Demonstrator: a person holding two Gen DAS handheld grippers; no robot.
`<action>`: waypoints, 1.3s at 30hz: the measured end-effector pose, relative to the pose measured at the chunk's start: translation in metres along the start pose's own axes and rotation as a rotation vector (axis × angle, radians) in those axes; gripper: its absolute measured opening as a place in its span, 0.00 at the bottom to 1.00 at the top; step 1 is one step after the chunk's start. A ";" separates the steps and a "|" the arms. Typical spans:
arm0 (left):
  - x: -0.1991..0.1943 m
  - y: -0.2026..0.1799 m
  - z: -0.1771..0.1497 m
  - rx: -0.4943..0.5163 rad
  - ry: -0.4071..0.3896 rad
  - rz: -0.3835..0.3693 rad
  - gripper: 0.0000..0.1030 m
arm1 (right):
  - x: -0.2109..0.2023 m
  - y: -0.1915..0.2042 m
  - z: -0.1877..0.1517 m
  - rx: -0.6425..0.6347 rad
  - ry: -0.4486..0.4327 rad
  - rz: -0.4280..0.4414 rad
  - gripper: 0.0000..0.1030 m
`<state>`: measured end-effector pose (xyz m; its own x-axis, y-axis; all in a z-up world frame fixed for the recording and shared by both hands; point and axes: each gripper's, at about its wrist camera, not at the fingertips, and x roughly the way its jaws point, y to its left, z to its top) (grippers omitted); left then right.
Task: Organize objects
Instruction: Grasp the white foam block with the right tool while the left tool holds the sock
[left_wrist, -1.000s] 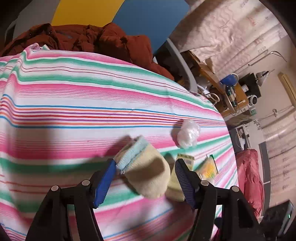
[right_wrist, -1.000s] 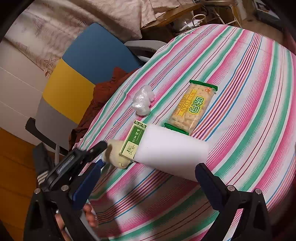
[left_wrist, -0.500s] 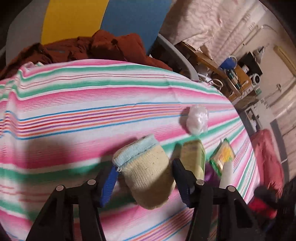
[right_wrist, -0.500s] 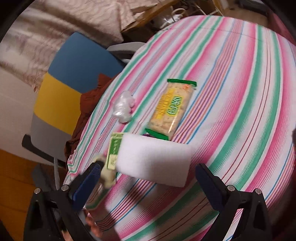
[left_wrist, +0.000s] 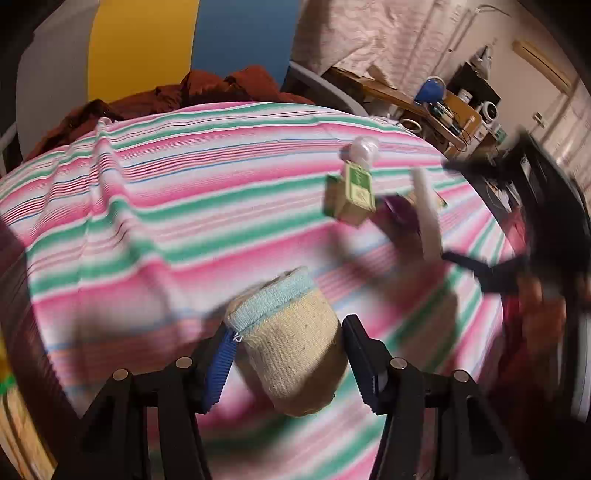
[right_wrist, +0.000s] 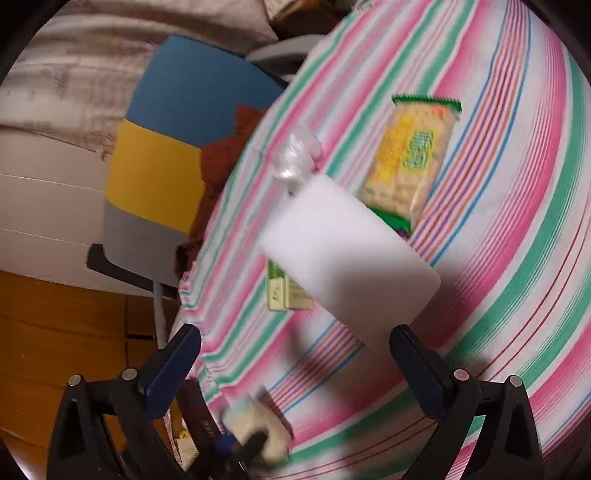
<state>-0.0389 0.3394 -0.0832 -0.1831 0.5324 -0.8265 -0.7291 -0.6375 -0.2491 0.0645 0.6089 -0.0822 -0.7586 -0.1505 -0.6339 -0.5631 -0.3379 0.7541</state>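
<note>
Sock (left_wrist: 291, 354) pinched in left claw (left_wrist: 286, 356) above striped tablecloth (left_wrist: 184, 206).

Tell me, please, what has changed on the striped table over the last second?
The left gripper has lifted the sock off the striped cloth and carried it back from the green box. The right gripper still holds the white sponge, now swung and tilted. The cracker packet and crumpled plastic stayed put.
</note>
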 end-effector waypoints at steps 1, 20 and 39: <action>-0.003 -0.001 -0.006 0.010 -0.007 0.003 0.57 | -0.004 0.000 0.000 0.002 -0.017 0.010 1.00; 0.007 -0.004 -0.033 0.052 -0.035 -0.025 0.49 | 0.011 0.044 -0.004 -0.360 -0.181 -0.487 1.00; -0.002 0.000 -0.042 0.040 -0.078 -0.036 0.46 | 0.015 0.052 -0.005 -0.422 -0.121 -0.381 0.32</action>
<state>-0.0102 0.3148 -0.1028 -0.2059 0.5974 -0.7750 -0.7619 -0.5949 -0.2562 0.0249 0.5845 -0.0532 -0.5742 0.1532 -0.8042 -0.6434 -0.6919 0.3276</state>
